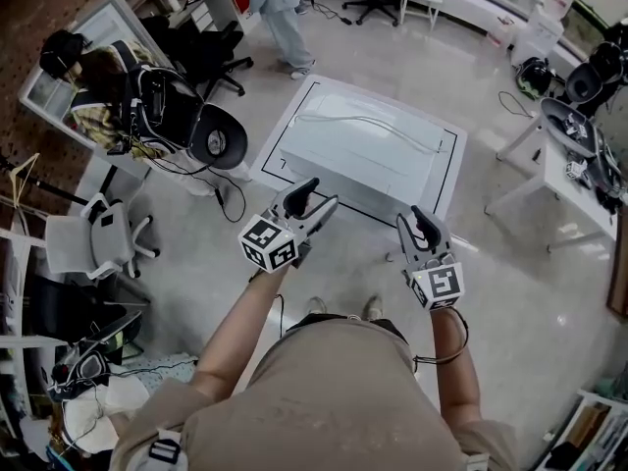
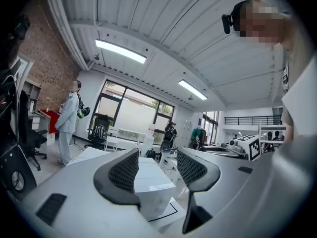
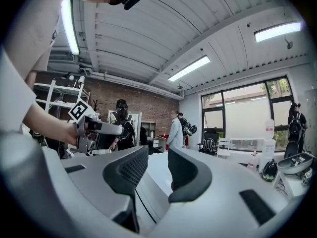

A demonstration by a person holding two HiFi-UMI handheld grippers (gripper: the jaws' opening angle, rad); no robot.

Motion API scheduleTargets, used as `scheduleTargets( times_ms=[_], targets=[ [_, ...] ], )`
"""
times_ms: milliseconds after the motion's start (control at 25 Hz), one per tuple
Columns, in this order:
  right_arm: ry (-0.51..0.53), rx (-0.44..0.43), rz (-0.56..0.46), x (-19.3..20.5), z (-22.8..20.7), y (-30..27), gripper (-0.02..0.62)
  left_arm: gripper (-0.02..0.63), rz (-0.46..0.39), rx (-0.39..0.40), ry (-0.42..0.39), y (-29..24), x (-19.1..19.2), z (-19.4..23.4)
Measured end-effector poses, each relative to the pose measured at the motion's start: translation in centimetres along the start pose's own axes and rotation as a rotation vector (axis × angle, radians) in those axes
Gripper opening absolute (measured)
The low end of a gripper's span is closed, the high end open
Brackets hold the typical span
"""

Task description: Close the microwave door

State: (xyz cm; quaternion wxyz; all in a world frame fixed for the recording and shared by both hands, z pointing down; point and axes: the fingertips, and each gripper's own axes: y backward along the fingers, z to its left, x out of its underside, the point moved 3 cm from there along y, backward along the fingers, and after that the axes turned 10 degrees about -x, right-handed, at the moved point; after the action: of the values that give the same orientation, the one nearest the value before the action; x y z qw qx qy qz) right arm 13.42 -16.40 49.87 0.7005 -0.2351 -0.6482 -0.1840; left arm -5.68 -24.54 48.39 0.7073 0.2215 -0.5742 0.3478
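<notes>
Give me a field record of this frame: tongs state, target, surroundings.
left tongs: open, empty, held in the air short of the table
right tongs: open, empty, also in the air
white box: on the table, inside a black outline
door: not visible from these views
contact: none
bystander: standing beyond the table

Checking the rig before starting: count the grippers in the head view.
2. The left gripper is left of centre, the right gripper right of centre, both held out toward the white box; none seems hidden.
</notes>
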Motion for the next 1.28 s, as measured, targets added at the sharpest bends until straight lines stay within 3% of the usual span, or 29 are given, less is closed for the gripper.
scheduleTargets(
  times_ms=[360, 800, 960, 1280],
  targets=[
    [0.022, -0.010, 0.017, 1.1, -0.1, -1.5, 0.153, 0.232, 0.010, -0.022, -0.010, 0.8, 1.0, 1.9],
    [0.053, 0.017, 0.076, 2.4, -1.4, -1.5, 0.160, 0.232, 0.012, -0.015, -0.015, 0.9, 1.2, 1.6],
    [0.115, 0.045, 0.178, 2.7, -1.6, -1.7, 0.135, 0.232, 0.020, -0.002, -0.030, 0.4, 1.3, 0.9],
    [0.102, 0.063, 0.173, 2.4, -1.8, -1.7, 0.106, 0.232, 0.038, 0.012, -0.039, 0.1, 1.7, 0.6]
  ],
)
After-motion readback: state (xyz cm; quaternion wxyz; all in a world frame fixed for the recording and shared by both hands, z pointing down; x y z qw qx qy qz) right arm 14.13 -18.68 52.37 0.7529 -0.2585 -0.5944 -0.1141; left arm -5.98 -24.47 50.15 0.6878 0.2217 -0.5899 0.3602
